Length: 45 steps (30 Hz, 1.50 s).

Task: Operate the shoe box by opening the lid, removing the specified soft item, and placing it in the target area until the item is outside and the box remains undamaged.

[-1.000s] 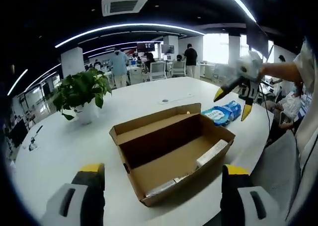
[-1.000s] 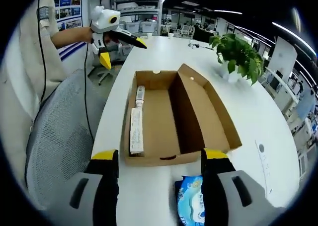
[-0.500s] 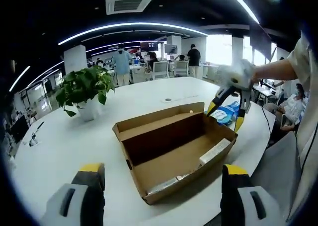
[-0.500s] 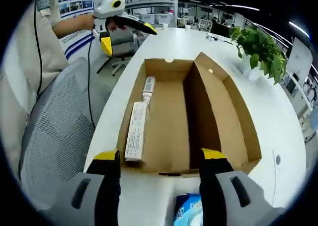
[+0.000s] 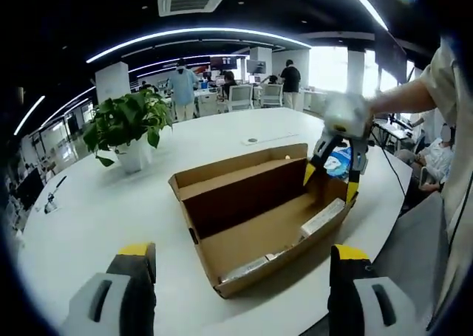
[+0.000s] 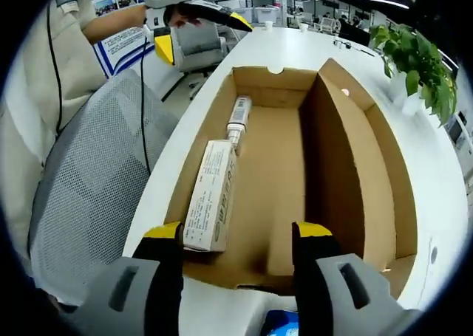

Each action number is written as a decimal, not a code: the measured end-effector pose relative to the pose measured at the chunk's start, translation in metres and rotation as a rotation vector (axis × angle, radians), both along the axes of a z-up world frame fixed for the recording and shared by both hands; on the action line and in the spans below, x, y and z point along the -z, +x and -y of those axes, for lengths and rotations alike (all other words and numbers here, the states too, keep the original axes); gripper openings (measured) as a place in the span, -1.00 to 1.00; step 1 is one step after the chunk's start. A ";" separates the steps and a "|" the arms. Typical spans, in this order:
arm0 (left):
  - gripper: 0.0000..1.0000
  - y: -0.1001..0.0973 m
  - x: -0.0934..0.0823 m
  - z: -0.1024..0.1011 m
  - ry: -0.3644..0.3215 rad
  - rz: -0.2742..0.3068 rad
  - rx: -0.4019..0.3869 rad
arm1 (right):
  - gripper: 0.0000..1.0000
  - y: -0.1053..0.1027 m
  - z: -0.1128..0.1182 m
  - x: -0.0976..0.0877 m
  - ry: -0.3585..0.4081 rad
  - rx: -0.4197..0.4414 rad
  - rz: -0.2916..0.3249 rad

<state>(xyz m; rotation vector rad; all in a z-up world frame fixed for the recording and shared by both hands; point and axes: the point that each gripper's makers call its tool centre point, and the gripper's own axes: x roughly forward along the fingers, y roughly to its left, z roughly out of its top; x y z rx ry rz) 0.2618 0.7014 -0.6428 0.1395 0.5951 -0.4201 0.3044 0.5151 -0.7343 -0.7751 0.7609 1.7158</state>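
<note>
Now lower over the box (image 6: 281, 151), right gripper (image 5: 330, 181) with jaws apart above the near end; blue soft pack (image 5: 338, 159) on table (image 5: 89, 210) just behind box; carton (image 6: 211, 203) and tube (image 6: 238, 114) inside; left gripper (image 6: 196, 26) apart, held off the far end

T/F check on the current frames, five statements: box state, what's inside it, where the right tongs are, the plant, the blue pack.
1. The cardboard shoe box is open. True.
2. A long white carton lies inside the box. True.
3. The right tongs are shut on the carton. False: they are open, poised at the box's end.
4. The potted plant stands inside the box. False: it stands on the white table, apart from the box.
5. The blue pack is on the table outside the box. True.
</note>
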 end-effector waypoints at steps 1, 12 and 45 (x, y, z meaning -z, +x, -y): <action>1.00 0.000 0.001 0.000 0.000 -0.001 -0.001 | 0.07 -0.001 -0.001 0.001 -0.001 -0.003 -0.008; 1.00 -0.002 0.005 0.001 0.007 -0.020 -0.003 | -0.14 -0.003 -0.012 0.002 0.011 -0.010 0.001; 0.99 -0.019 -0.001 -0.002 0.015 0.013 -0.032 | -0.70 -0.014 -0.022 0.000 0.012 0.013 0.076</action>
